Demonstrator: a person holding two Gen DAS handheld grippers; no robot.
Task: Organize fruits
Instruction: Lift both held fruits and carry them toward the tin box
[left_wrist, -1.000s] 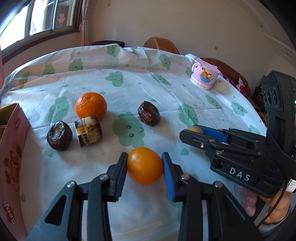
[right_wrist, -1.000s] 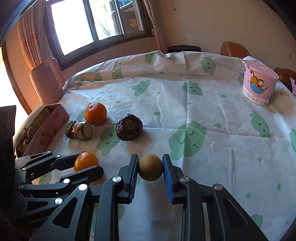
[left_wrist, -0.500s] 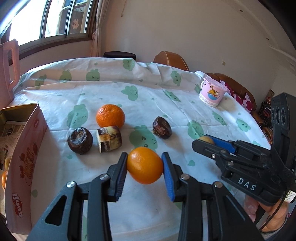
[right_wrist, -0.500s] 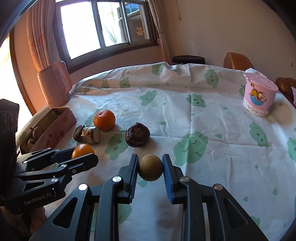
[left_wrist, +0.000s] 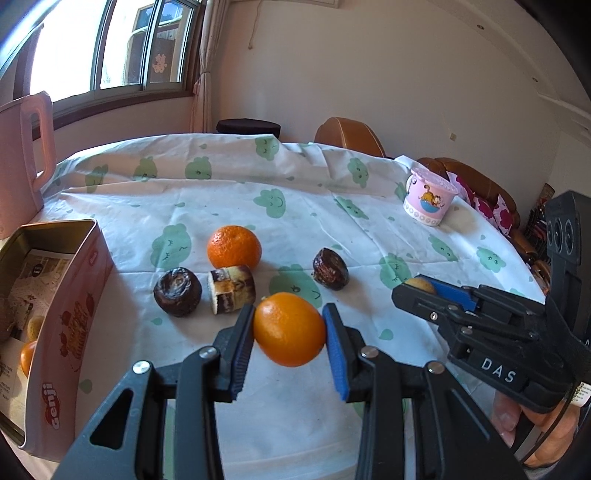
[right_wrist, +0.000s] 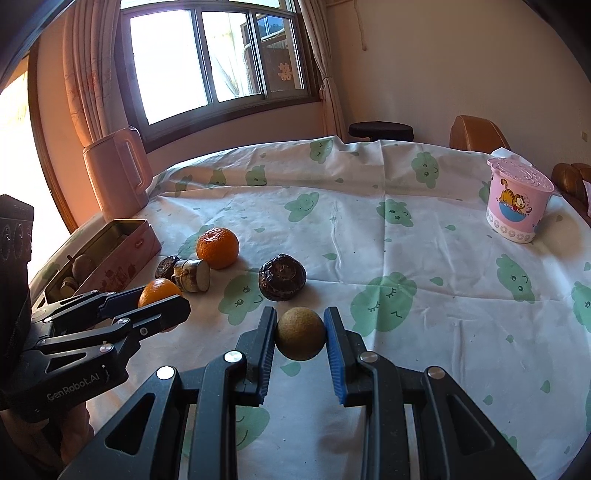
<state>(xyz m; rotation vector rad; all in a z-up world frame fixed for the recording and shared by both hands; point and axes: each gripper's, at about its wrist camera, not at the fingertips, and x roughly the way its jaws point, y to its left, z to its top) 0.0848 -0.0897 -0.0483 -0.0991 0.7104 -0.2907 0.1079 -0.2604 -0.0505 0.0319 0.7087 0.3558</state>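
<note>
My left gripper (left_wrist: 289, 329) is shut on an orange (left_wrist: 289, 328), lifted over the tablecloth. Between the pads of my right gripper (right_wrist: 300, 333) sits a small brown round fruit (right_wrist: 300, 333), gripped and raised as well; the same gripper (left_wrist: 428, 290) shows at the right of the left wrist view. On the cloth lie a second orange (left_wrist: 233, 246), two dark wrinkled fruits (left_wrist: 177, 291) (left_wrist: 330, 268) and a short cut stalk piece (left_wrist: 231, 289). A pink tin box (left_wrist: 62, 306) stands open at the left, with fruit inside it.
A pink lidded cup (right_wrist: 517, 201) stands at the far right of the round table (right_wrist: 369, 206). A pink jug (right_wrist: 118, 170) stands behind the tin box. Chairs and a stool ring the far edge. A person's hand (left_wrist: 532, 428) holds the right gripper.
Both views have tilted upward, showing more of the window and wall. The tin box has come further into the left wrist view. Both fruits stay gripped.
</note>
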